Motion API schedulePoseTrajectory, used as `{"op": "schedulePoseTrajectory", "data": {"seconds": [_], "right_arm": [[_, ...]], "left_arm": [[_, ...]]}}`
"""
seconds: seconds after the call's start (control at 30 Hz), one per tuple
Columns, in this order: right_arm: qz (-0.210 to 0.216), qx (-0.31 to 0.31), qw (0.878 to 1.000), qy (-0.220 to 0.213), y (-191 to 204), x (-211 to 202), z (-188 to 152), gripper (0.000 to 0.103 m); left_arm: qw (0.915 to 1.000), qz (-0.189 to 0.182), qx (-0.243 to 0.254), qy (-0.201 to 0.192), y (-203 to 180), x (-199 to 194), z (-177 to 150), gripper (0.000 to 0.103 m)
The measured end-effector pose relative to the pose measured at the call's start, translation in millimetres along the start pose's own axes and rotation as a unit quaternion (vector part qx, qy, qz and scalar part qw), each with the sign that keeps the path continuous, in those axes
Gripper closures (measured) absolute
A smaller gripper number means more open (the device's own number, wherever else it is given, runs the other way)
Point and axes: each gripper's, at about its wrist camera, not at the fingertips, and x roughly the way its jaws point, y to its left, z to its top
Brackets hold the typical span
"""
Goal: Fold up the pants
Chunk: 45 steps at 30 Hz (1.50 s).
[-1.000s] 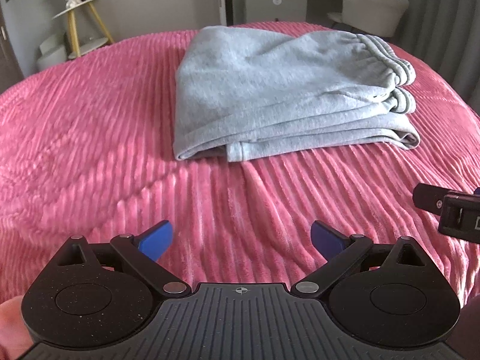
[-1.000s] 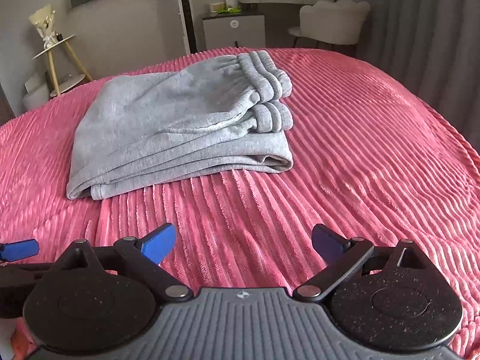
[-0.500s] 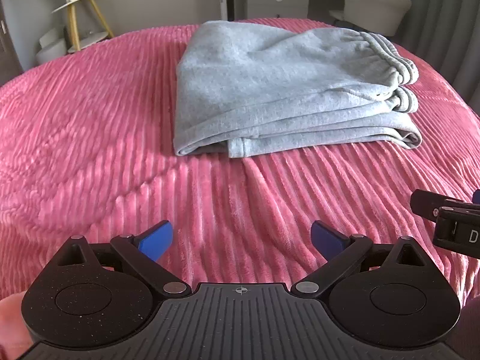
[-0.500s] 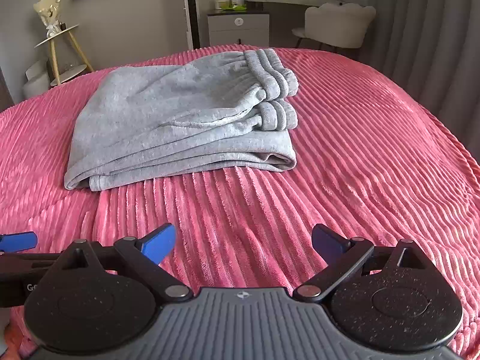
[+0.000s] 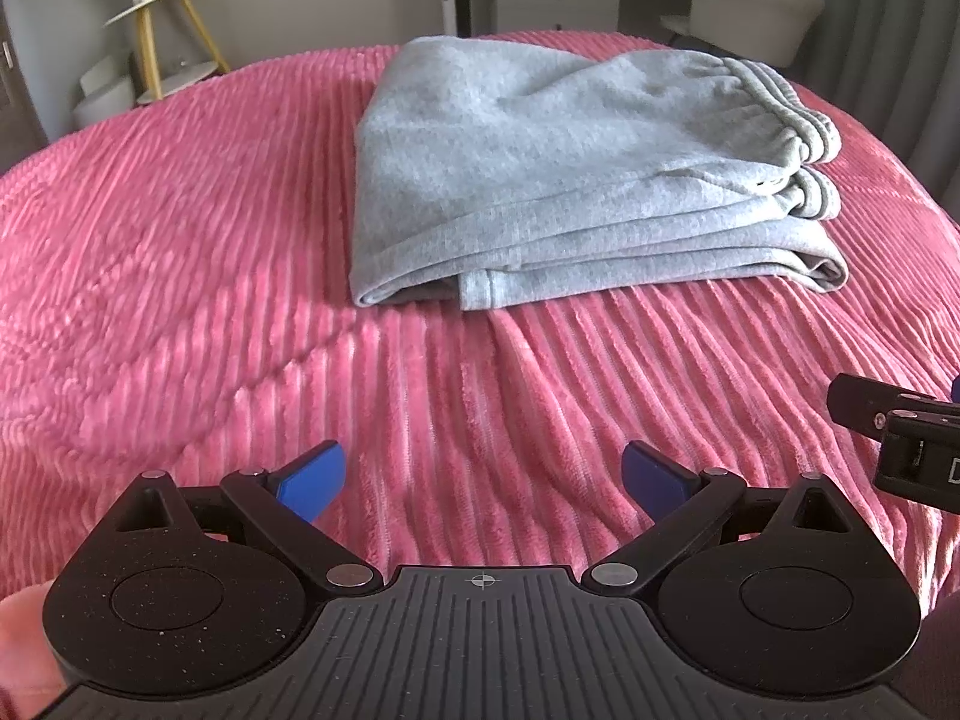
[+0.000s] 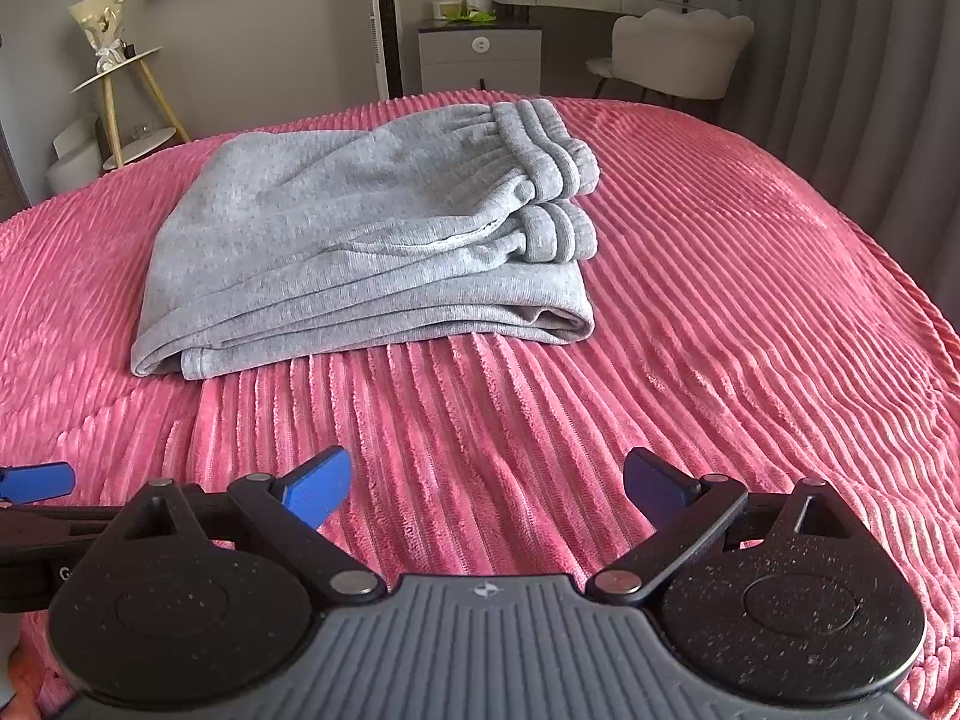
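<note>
Grey pants (image 5: pixel 558 174) lie folded in a stacked bundle on the pink ribbed bedspread (image 5: pixel 180 240), with the elastic waistband at the right end. They also show in the right wrist view (image 6: pixel 372 246). My left gripper (image 5: pixel 483 480) is open and empty, held well in front of the pants over bare bedspread. My right gripper (image 6: pixel 487 483) is open and empty too, likewise short of the pants. Part of the right gripper's body shows at the right edge of the left wrist view (image 5: pixel 900 438).
Beyond the bed stand a wooden tripod side table (image 6: pixel 129 102) at the left, a grey cabinet (image 6: pixel 480 60), a white chair (image 6: pixel 678 51) and grey curtains (image 6: pixel 870 60) at the right. The bedspread (image 6: pixel 750 300) spreads wide around the pants.
Both grippers have drawn back slightly and lifted, so the pants sit a little farther off. The pants have not moved. Both grippers stay open.
</note>
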Motion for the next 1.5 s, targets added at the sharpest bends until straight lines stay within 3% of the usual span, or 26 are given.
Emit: {"op": "schedulePoseTrajectory", "data": {"seconds": [1.5], "right_arm": [[0.000,-0.005,1.000,0.002,0.9,-0.5,-0.4,0.006]], "left_arm": [[1.0000,-0.001,0.000,0.007,-1.0,2.0,-0.3,0.002]]}}
